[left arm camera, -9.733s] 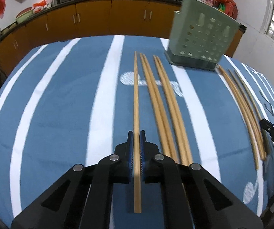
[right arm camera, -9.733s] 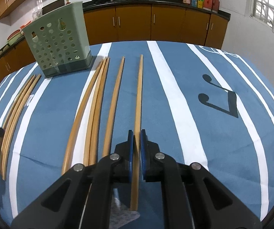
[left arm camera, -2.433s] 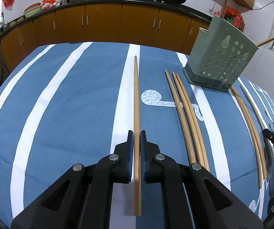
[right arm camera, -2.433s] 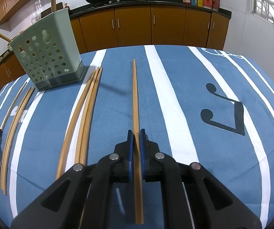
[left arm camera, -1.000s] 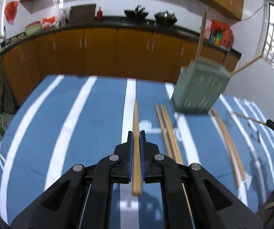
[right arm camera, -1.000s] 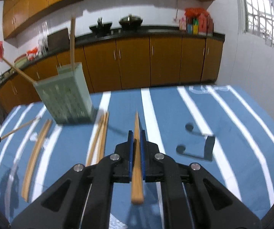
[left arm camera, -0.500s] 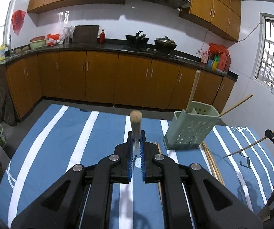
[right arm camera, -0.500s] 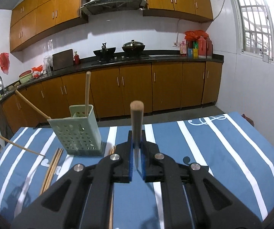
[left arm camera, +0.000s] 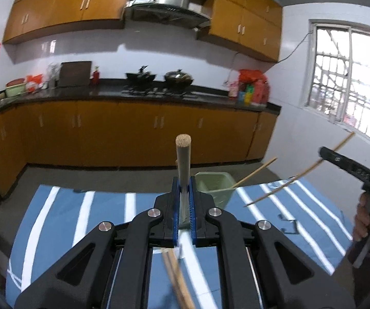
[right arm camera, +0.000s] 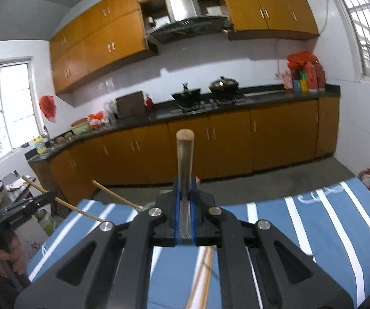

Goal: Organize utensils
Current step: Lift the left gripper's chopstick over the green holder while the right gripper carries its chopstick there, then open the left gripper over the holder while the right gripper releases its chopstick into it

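Observation:
My left gripper (left arm camera: 183,180) is shut on a wooden chopstick (left arm camera: 183,152) that points toward the camera, raised above the blue striped table (left arm camera: 56,219). Just behind its right finger stands the green utensil holder (left arm camera: 214,188), with a chopstick (left arm camera: 255,172) leaning out of it. My right gripper (right arm camera: 185,180) is shut on another chopstick (right arm camera: 185,154), also lifted. Each gripper shows in the other's view: the right gripper (left arm camera: 350,167) with its stick (left arm camera: 298,177), the left gripper (right arm camera: 25,211) with its stick (right arm camera: 64,203). Loose chopsticks (left arm camera: 177,275) lie on the cloth below. In the right wrist view the holder is almost hidden.
Orange cabinets (left arm camera: 107,134) and a dark counter with two woks (left arm camera: 159,78) run along the far wall, with bare floor (left arm camera: 94,175) between them and the table. A person's hand (left arm camera: 368,219) grips the right tool. A window (left arm camera: 344,77) is at the right.
Both grippers have risen off the table with their chopsticks and tilted up. The table and holder have sunk low in both views, and the kitchen wall now fills them.

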Action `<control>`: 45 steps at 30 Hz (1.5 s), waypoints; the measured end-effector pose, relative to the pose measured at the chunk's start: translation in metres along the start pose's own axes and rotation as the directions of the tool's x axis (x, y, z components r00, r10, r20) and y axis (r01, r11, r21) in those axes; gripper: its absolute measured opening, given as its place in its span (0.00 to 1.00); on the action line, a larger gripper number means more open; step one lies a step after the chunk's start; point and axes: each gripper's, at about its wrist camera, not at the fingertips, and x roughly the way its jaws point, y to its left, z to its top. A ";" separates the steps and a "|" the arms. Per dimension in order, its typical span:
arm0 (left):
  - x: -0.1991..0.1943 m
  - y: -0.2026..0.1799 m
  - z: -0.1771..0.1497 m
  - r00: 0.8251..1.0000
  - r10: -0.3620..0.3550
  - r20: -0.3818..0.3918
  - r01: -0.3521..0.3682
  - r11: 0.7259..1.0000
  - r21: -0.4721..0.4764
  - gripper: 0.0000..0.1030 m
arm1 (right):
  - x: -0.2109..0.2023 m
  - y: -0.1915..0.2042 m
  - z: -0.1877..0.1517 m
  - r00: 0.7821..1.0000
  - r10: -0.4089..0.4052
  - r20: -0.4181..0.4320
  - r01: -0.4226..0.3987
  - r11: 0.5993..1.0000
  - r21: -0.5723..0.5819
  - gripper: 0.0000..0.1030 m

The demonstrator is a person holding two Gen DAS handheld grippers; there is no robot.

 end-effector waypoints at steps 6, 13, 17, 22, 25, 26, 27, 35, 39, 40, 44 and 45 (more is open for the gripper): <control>0.006 -0.013 0.025 0.996 -0.008 0.087 0.009 1.000 -0.012 0.07 | 0.014 0.017 0.017 0.998 -0.001 0.057 0.002 1.000 -0.019 0.07; 0.021 -0.012 0.045 0.979 0.031 0.202 -0.016 0.997 -0.073 0.07 | 0.043 0.024 0.032 0.993 -0.025 0.116 0.025 1.000 -0.007 0.07; 0.044 -0.010 0.042 0.979 0.047 0.200 -0.027 0.994 -0.102 0.07 | 0.065 0.024 0.032 0.990 -0.036 0.137 0.037 0.999 -0.007 0.07; 0.069 -0.010 0.028 0.983 0.061 0.176 -0.045 0.995 -0.094 0.07 | 0.102 0.020 0.019 0.997 -0.042 0.072 0.042 0.999 0.001 0.07; 0.082 -0.010 0.021 0.987 0.055 0.151 -0.041 0.995 -0.092 0.07 | 0.116 0.018 0.011 0.999 -0.041 0.034 0.041 0.999 0.013 0.07; 0.086 -0.010 0.018 0.988 0.053 0.143 -0.041 0.995 -0.089 0.07 | 0.121 0.015 0.008 0.999 -0.042 0.021 0.041 0.999 0.018 0.07; 0.089 -0.010 0.016 0.989 0.053 0.136 -0.041 0.995 -0.087 0.07 | 0.124 0.015 0.006 0.999 -0.042 0.013 0.042 0.999 0.019 0.07; 0.098 -0.003 0.009 0.997 0.039 0.069 -0.031 0.992 -0.123 0.08 | 0.132 0.016 -0.006 0.999 -0.037 -0.025 0.037 0.999 0.015 0.10; 0.091 -0.002 0.012 0.996 0.041 0.076 -0.031 0.992 -0.123 0.25 | 0.121 0.015 -0.004 0.999 -0.041 -0.010 0.041 0.999 0.014 0.15; 0.089 -0.002 0.013 0.996 0.045 0.082 -0.034 0.992 -0.124 0.31 | 0.118 0.015 -0.003 0.999 -0.041 -0.005 0.041 0.999 0.014 0.16; 0.075 -0.002 0.017 0.992 0.051 0.114 -0.037 0.991 -0.125 0.37 | 0.094 0.014 0.001 0.998 -0.045 0.033 0.044 0.999 0.015 0.19; 0.072 -0.003 0.018 0.991 0.051 0.120 -0.036 0.991 -0.128 0.37 | 0.087 0.014 0.001 0.998 -0.048 0.041 0.047 0.999 0.015 0.19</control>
